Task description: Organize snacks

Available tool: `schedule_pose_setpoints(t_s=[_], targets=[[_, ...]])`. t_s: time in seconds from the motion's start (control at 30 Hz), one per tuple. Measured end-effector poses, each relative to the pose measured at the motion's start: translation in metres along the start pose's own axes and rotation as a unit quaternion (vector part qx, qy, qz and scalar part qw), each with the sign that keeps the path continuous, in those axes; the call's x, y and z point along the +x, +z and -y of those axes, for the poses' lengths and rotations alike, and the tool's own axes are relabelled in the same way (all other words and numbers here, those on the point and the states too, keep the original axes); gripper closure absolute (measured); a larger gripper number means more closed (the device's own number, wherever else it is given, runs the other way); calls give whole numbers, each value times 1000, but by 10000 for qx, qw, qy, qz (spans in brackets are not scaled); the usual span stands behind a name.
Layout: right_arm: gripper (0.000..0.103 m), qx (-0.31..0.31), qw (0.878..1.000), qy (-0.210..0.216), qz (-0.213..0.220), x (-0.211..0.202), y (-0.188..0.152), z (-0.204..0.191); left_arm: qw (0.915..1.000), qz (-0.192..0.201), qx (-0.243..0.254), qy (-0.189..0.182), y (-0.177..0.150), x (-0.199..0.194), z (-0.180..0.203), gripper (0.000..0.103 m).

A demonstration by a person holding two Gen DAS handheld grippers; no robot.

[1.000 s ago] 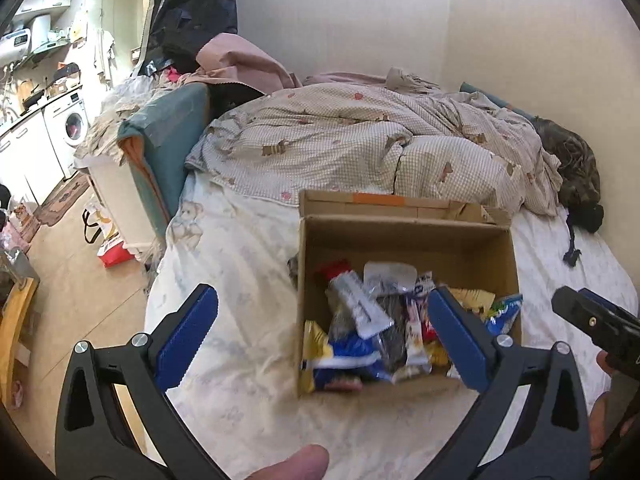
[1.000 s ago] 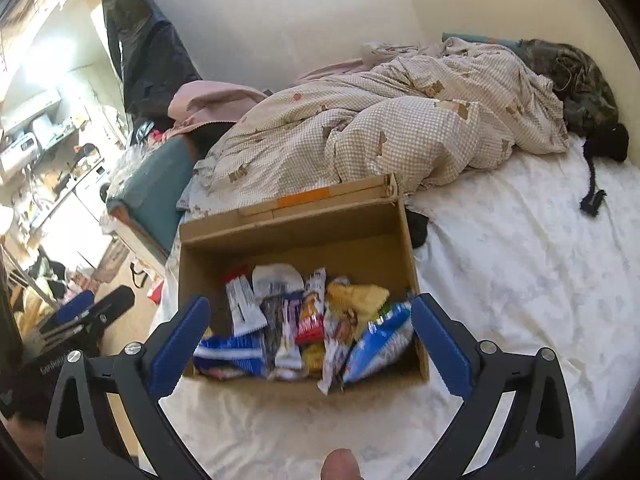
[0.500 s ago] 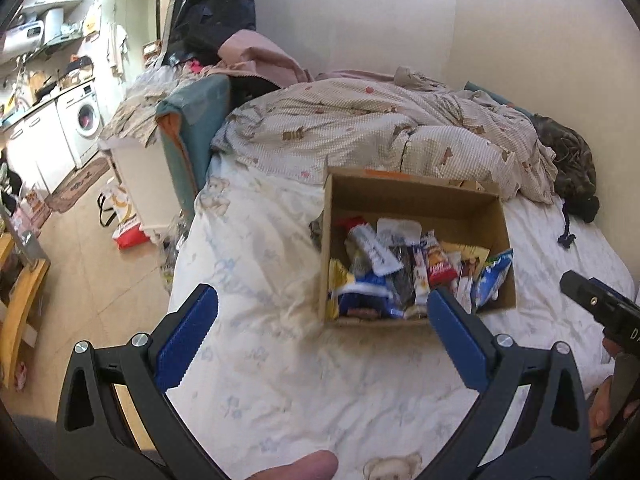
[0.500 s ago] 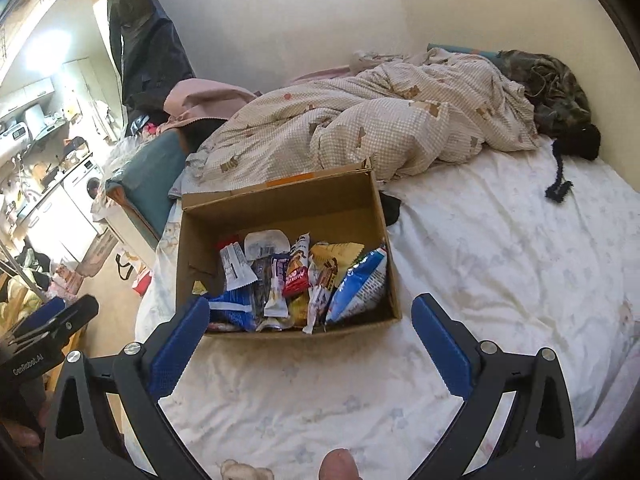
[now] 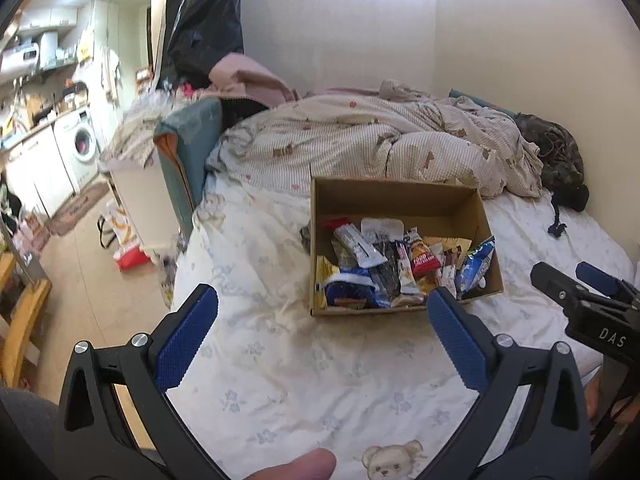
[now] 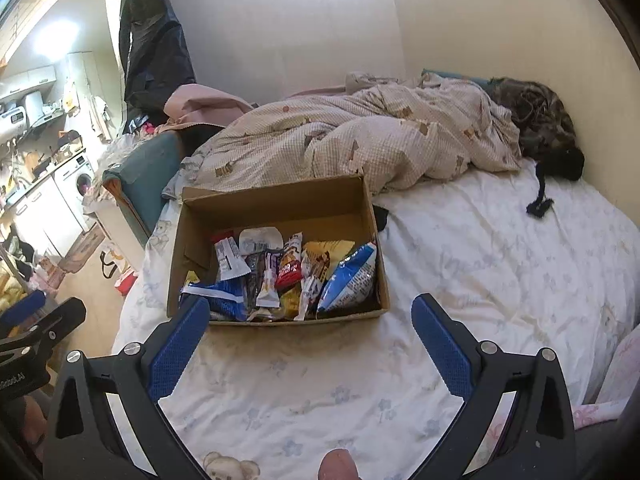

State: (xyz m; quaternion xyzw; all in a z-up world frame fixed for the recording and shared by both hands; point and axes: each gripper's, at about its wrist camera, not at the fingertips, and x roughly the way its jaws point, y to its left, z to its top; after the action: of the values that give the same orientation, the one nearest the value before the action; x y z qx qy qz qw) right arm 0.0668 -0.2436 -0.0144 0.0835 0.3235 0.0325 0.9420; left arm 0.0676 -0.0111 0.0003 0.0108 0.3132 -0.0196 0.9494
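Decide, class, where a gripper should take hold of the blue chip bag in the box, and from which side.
Grip the blue chip bag by its raised upper edge, coming from above. It leans against the right wall of the box, top end up, with bars crowding its left side, so only that edge looks free. Both grippers are open and clear of the box.

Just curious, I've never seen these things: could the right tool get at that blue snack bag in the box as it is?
Probably yes. The right tool is open, and the blue snack bag lies uncovered on top, against the cardboard box wall nearest it.
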Motion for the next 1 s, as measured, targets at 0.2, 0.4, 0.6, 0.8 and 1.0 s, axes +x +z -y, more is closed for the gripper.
schedule_pose_setpoints(t_s=[0.2,0.4,0.6,0.8,1.0], targets=[[0,-213,9997,-10,115,2,1,-10,9999,-4,-53,-100,2,4,0,0],[0,-446,9988,-37,207,-2,-1,-19,9998,-52,-167,-94,2,7,-1,0],[0,-434,9989,-25,192,-2,-1,-20,9999,-44,-129,-78,2,6,-2,0],[0,-409,9990,-30,200,-3,-2,-19,9998,-49,-175,-36,1,7,-6,0],[0,-409,9990,-29,187,-3,-2,-19,9998,-30,-181,-40,1,7,-6,0]])
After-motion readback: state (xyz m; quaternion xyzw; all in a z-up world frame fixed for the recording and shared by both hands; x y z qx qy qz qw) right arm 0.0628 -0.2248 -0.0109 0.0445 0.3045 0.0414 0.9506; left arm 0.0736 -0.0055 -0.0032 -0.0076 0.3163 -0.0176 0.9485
